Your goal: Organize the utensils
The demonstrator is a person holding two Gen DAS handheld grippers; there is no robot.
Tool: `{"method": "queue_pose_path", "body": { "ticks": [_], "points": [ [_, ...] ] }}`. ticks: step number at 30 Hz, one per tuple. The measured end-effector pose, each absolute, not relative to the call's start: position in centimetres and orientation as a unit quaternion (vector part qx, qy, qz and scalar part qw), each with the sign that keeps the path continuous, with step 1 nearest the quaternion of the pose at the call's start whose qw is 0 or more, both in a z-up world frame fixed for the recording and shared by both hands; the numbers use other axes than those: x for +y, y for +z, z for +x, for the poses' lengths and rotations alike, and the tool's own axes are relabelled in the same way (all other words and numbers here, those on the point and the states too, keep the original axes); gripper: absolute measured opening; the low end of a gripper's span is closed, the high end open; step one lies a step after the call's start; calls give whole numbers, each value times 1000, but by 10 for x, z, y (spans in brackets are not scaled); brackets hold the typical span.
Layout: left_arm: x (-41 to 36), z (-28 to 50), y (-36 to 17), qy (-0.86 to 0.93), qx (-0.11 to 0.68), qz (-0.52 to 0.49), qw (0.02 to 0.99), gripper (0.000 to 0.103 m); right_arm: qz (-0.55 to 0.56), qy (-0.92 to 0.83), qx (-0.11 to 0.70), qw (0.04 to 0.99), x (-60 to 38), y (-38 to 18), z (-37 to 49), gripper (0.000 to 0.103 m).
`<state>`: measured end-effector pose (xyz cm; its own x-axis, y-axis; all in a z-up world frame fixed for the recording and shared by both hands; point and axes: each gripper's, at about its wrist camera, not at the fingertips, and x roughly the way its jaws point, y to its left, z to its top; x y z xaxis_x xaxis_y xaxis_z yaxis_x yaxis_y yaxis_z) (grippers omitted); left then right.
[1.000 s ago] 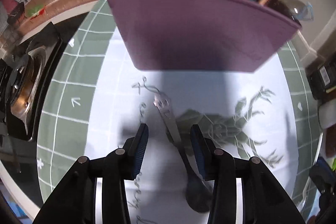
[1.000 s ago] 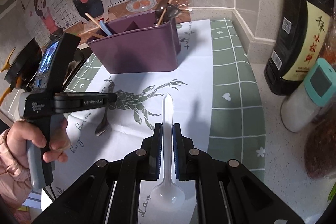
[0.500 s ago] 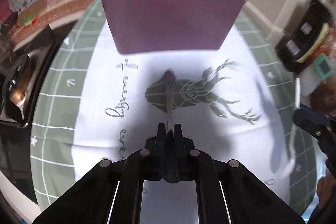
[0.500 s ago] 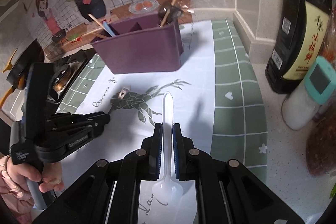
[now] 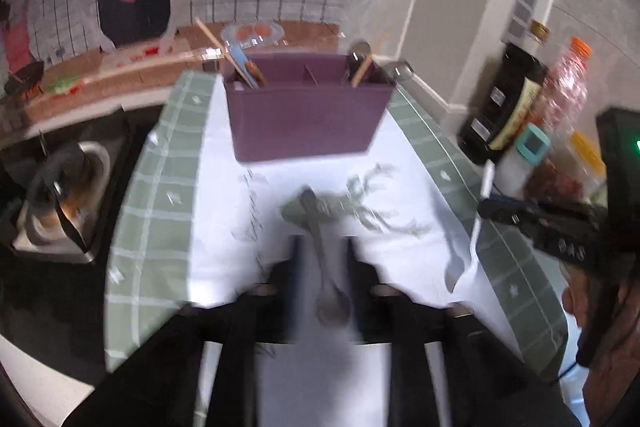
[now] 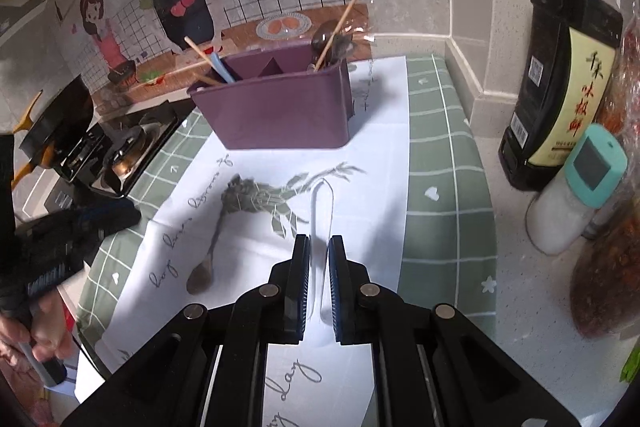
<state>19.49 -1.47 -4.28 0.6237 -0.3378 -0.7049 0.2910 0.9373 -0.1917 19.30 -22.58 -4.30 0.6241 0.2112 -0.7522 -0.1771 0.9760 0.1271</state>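
Observation:
A purple utensil holder [image 5: 308,115] [image 6: 276,111] stands at the far end of the white printed cloth [image 6: 384,131], with chopsticks and spoons in it. A metal spoon [image 6: 212,239] [image 5: 320,247] lies flat on the cloth. My left gripper [image 5: 322,243] [image 6: 120,215] hovers over it, blurred. Its jaws are opening and no pad touches the spoon. My right gripper [image 6: 319,247] [image 5: 496,207] is shut on a white plastic spoon [image 6: 320,211] [image 5: 480,211], whose handle points toward the holder.
A dark sauce bottle [image 6: 560,87], a white shaker with a teal lid [image 6: 576,187] and a bagged red food [image 6: 608,267] stand on the counter at the right. A gas stove [image 6: 124,155] with a black pan [image 6: 60,119] lies left of the green checked mat.
The left gripper shut on the metal spoon and lifted it back from the holder, then its jaws parted and the spoon now lies on the cloth. The right gripper stayed put.

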Motion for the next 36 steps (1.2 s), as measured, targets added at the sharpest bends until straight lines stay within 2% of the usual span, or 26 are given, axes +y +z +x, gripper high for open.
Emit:
{"method": "queue_pose_path", "body": {
  "ticks": [1, 2, 9, 13, 17, 20, 29, 36],
  "points": [
    [-17, 191, -48, -174, 399, -32, 900, 62, 20, 107, 423, 900, -226, -45, 192, 9],
    [-21, 184, -56, -171, 399, -41, 900, 65, 21, 107, 426, 898, -226, -48, 191, 9],
    [-55, 175, -93, -123, 392, -10, 912, 64, 34, 100, 439, 892, -232, -57, 184, 9],
    [-59, 185, -106, -90, 422, -16, 902, 57, 35, 96, 433, 895, -236, -54, 178, 9],
    [-59, 194, -111, -78, 432, -18, 898, 28, 32, 96, 434, 895, -235, -53, 176, 9],
    [-53, 196, -109, -84, 429, -38, 899, 29, 30, 95, 435, 895, -233, -54, 175, 9],
    [-24, 171, -47, -92, 325, -30, 941, 28, 24, 101, 420, 901, -229, -44, 173, 9],
    [-13, 172, -24, -91, 304, -33, 948, 28, 7, 105, 411, 906, -220, -36, 173, 9]
  ]
}}
